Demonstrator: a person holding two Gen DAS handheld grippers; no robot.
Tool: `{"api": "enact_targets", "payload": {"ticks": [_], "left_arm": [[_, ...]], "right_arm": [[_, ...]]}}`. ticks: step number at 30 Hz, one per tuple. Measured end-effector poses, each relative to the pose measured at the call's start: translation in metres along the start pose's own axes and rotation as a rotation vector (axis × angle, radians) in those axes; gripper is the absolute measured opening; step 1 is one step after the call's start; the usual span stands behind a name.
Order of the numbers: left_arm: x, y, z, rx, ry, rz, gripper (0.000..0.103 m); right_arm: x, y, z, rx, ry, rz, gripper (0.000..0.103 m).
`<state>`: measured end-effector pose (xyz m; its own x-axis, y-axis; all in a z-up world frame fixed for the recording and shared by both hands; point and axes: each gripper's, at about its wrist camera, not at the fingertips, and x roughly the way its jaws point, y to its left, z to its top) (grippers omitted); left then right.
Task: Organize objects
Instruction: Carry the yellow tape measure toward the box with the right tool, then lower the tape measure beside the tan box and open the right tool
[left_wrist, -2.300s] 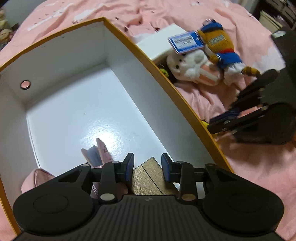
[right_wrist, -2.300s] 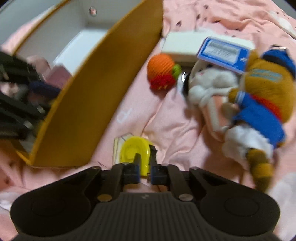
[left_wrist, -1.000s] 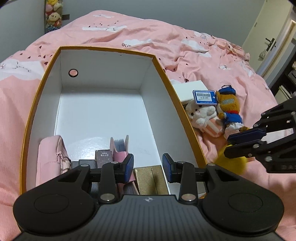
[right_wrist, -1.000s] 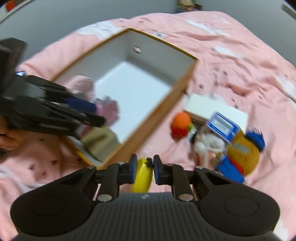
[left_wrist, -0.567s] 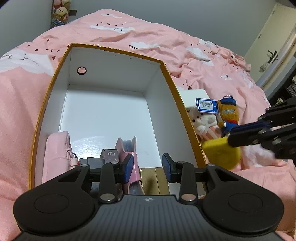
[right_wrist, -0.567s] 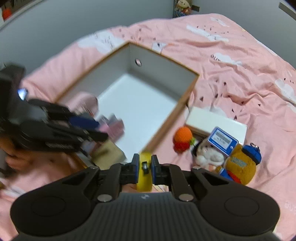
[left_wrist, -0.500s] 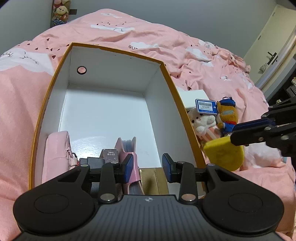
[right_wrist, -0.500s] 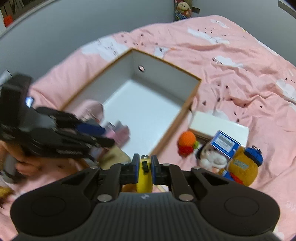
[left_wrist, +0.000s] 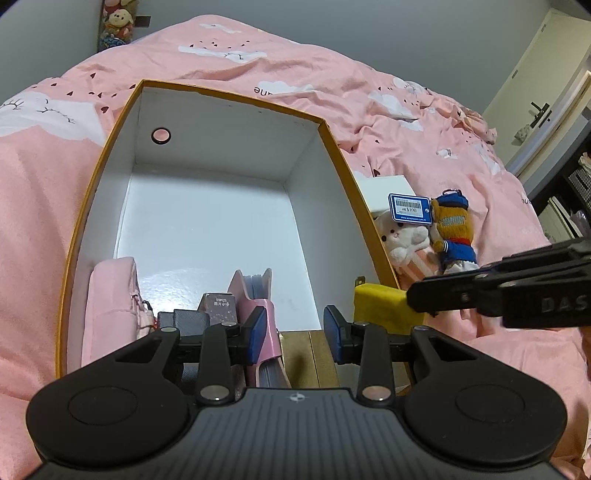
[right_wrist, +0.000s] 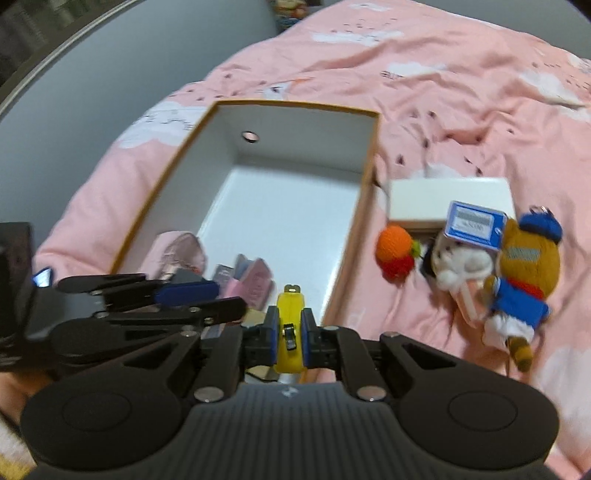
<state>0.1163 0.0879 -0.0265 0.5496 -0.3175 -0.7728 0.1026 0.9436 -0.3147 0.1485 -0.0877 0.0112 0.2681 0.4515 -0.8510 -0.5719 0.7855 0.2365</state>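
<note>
Right claw (right_wrist: 289, 334): clenched on a yellow tape measure (right_wrist: 290, 328), held edge-up between the blue pads, just above the near right corner of the box. Left claw (left_wrist: 294, 334): released, pads apart with nothing between them, hovering over the near end of the box. Orange-rimmed box (left_wrist: 334, 147): white interior, on the pink bed (left_wrist: 44, 155), ahead of both claws. Contents, all at the near end: pink pouch (left_wrist: 107, 299) against the left wall; small dark case (left_wrist: 190, 319); mauve carton (left_wrist: 218, 306); pink card holder (left_wrist: 255, 295) directly ahead of the left claw's left pad; brown wooden block (left_wrist: 310, 354) under that claw's gap. Ahead and right of the right claw, outside the box: white flat box (right_wrist: 448, 197), orange knitted ball (right_wrist: 395, 245), white plush (right_wrist: 458, 269), blue barcode tag (right_wrist: 474, 225), brown plush in blue clothes (right_wrist: 528, 273).
</note>
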Motion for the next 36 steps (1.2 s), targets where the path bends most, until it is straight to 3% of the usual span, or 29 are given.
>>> {"api": "enact_targets", "payload": {"ticks": [7,8,9,17,25,28,34,36], "left_arm": [[0.003,-0.004,-0.002,0.03,0.01,0.011,0.04],[0.004,-0.004,-0.002,0.031,0.012,0.014,0.04],[0.004,-0.004,-0.002,0.033,0.014,0.019,0.04],[0.006,-0.005,-0.002,0.043,0.026,0.032,0.04],[0.002,-0.008,0.001,0.049,0.019,0.041,0.04],[-0.001,-0.01,0.004,0.048,0.01,0.036,0.04],[-0.008,-0.02,0.015,0.054,-0.02,-0.013,0.04],[-0.009,-0.029,0.02,0.073,-0.029,-0.029,0.04]], "right_arm": [[0.016,0.011,-0.02,0.03,0.013,-0.063,0.011],[0.019,0.011,-0.022,0.033,0.018,-0.063,0.002],[0.022,0.012,-0.024,0.035,0.021,-0.063,0.0],[0.026,0.011,-0.028,0.025,0.021,-0.084,0.001],[0.001,-0.006,-0.03,0.058,-0.074,-0.058,0.013],[-0.012,-0.02,-0.032,0.074,-0.132,-0.087,0.028],[-0.028,-0.056,-0.042,0.136,-0.222,-0.16,0.042],[-0.029,-0.068,-0.046,0.156,-0.237,-0.181,0.042]]}}
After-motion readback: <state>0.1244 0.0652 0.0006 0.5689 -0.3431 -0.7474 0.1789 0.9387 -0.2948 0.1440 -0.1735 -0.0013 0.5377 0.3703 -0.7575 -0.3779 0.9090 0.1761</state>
